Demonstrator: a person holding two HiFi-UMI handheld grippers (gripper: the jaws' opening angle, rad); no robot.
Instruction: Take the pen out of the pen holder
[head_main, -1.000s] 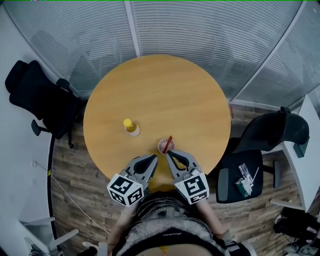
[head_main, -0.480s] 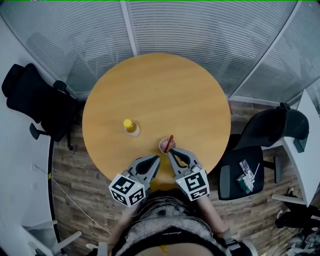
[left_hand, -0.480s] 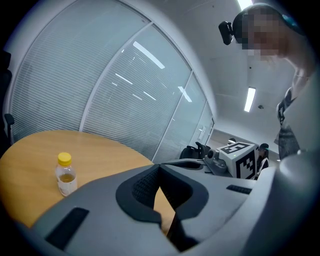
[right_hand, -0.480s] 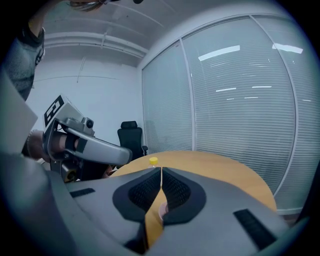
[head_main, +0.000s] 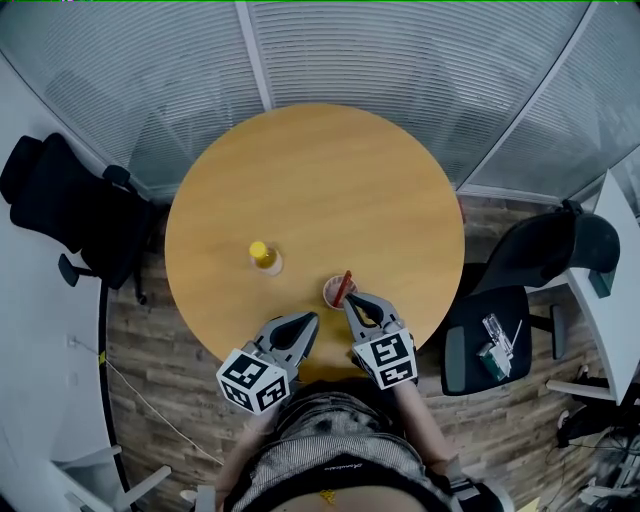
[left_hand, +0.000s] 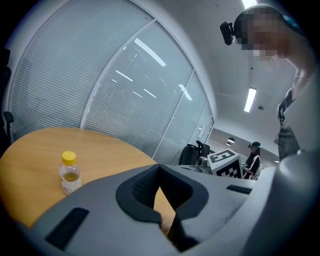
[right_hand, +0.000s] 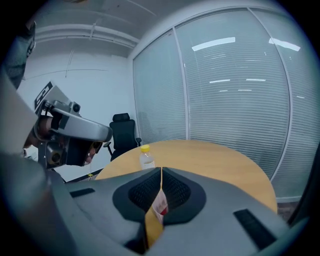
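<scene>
A small pinkish pen holder (head_main: 336, 292) stands near the front edge of the round wooden table (head_main: 320, 180), with a red pen (head_main: 344, 282) sticking up out of it. My right gripper (head_main: 350, 299) is shut and empty, its tips just right of the holder's rim and close to the pen. In the right gripper view the holder (right_hand: 160, 204) shows through the slit below the closed tips (right_hand: 161, 170). My left gripper (head_main: 311, 319) hangs over the table's front edge, left of the holder, also shut with nothing in it (left_hand: 159, 166).
A small bottle with a yellow cap (head_main: 264, 257) stands on the table left of the holder, also seen as the bottle (left_hand: 69, 172). A black office chair (head_main: 70, 215) is at the left, another chair (head_main: 530, 270) at the right. Blinded glass walls curve behind the table.
My right gripper has dropped and edged forward, bringing its tips closer to the pen holder. The left gripper has hardly moved.
</scene>
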